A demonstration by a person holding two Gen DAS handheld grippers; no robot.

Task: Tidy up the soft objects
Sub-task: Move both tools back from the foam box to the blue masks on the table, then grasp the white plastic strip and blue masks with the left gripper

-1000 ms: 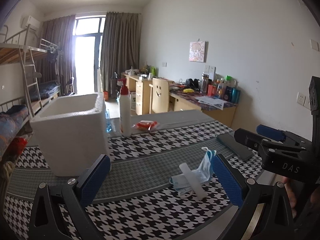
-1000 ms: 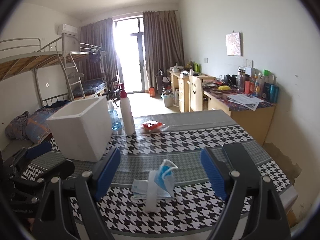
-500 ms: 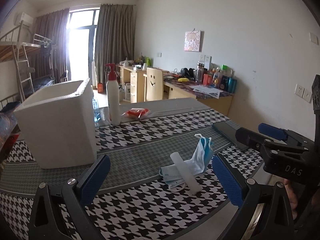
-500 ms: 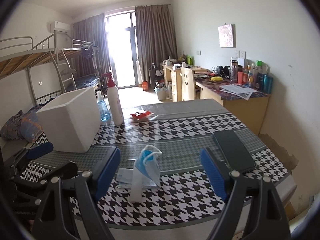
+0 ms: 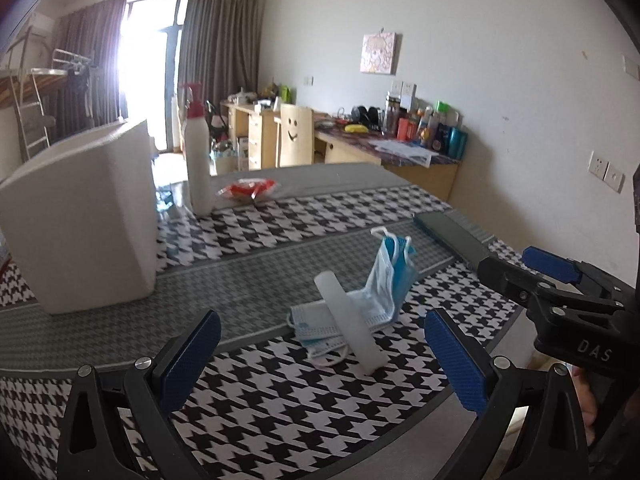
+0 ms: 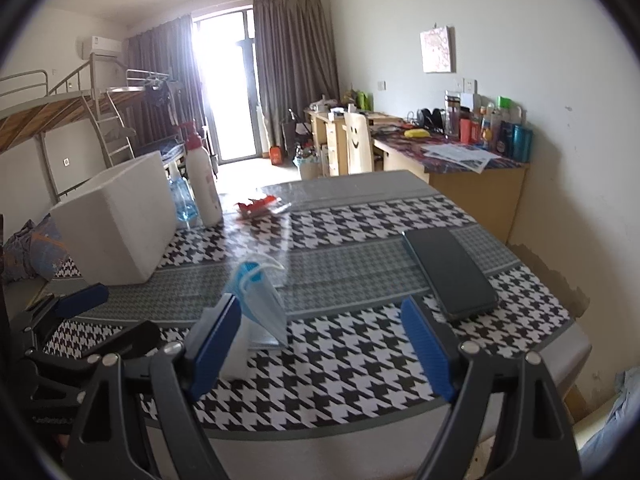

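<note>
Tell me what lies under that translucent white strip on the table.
The white strip leans across a pile of blue face masks. Whatever lies beneath the masks is covered.

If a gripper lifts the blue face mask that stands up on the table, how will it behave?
The face mask looks thin and creased, so it probably flops and weighs little. Its ear loops hang loose and may snag.

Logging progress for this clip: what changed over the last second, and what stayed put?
Both hand-held grippers came down toward the face masks. The left hand-held gripper and right hand-held gripper stayed open; nothing was grasped or released. The masks, white foam box, phone and pump bottle stayed where they were on the table.
</note>
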